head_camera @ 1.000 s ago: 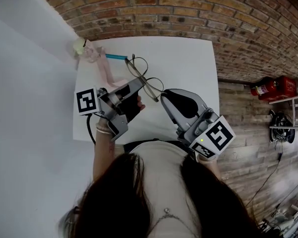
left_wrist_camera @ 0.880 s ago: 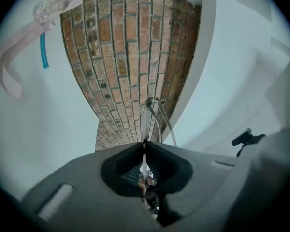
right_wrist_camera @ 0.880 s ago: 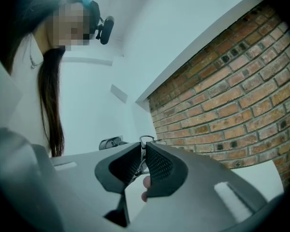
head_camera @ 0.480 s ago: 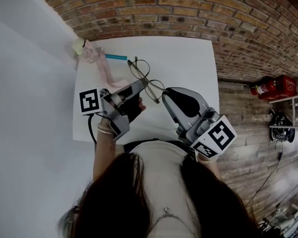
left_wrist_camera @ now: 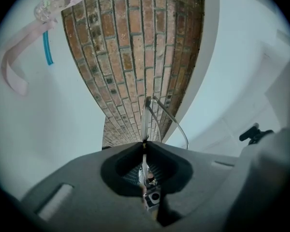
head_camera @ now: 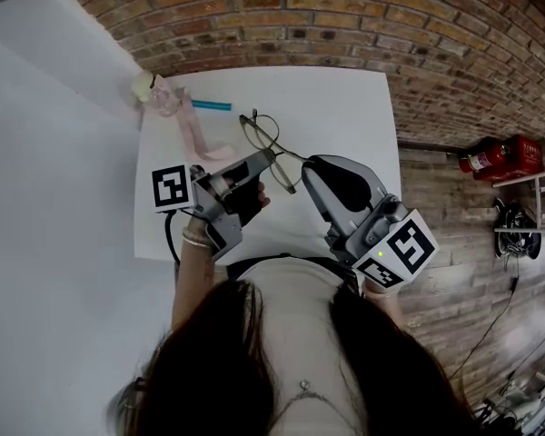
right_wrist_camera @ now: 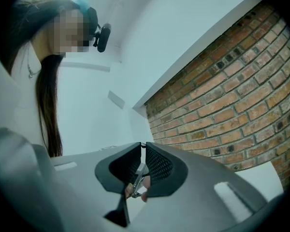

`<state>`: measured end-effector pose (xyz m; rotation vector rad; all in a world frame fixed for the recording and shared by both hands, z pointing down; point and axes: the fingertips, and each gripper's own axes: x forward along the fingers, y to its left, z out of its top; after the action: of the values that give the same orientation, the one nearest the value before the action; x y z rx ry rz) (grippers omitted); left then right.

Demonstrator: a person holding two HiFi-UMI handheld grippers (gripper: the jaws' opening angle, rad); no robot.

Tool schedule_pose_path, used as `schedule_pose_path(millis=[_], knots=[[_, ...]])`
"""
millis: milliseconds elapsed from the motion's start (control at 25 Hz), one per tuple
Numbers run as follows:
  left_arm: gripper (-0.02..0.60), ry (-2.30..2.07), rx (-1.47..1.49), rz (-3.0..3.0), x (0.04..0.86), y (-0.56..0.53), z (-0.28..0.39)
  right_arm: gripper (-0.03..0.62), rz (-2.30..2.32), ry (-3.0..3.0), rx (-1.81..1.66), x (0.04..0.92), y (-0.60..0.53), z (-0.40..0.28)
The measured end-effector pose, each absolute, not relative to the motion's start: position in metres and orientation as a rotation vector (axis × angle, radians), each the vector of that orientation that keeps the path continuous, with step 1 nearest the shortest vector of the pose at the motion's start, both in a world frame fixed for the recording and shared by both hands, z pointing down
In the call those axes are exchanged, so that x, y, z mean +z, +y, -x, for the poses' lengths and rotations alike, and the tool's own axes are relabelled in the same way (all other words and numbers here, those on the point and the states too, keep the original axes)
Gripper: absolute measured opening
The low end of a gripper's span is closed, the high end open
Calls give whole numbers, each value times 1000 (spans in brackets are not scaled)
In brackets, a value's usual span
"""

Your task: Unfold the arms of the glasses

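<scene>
Thin metal-framed glasses [head_camera: 262, 133] are held in the air over the white table [head_camera: 345, 107]. My left gripper [head_camera: 269, 156] is shut on the frame from the left. In the left gripper view the frame [left_wrist_camera: 145, 122] stands edge-on out of the closed jaws [left_wrist_camera: 144, 142], with one thin arm [left_wrist_camera: 177, 125] curving off to the right. My right gripper [head_camera: 306, 163] is shut on the end of the other arm, which runs from the hinge across to it. The right gripper view shows that arm tip [right_wrist_camera: 137, 176] pinched between the closed pads [right_wrist_camera: 143, 146].
At the table's far left lie a pink ribbon [head_camera: 193, 131], a blue stick [head_camera: 211, 105] and a clear item with a pale yellow ball [head_camera: 145, 85]. A brick wall [head_camera: 345, 25] runs behind the table. A red fire extinguisher [head_camera: 500, 159] lies on the floor to the right.
Both grippers and the glasses have shifted slightly right and away from me. The arm in the right gripper now stretches further out from the frame.
</scene>
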<state>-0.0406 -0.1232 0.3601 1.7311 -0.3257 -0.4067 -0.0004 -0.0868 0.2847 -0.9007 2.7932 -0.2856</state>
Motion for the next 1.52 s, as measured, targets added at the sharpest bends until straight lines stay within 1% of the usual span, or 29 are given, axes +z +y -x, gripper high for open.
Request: schedule_pose_path(millis=[1520], knots=[[20, -352, -308, -1751, 376, -110, 26, 34, 888, 2724, -277, 263, -95, -3]])
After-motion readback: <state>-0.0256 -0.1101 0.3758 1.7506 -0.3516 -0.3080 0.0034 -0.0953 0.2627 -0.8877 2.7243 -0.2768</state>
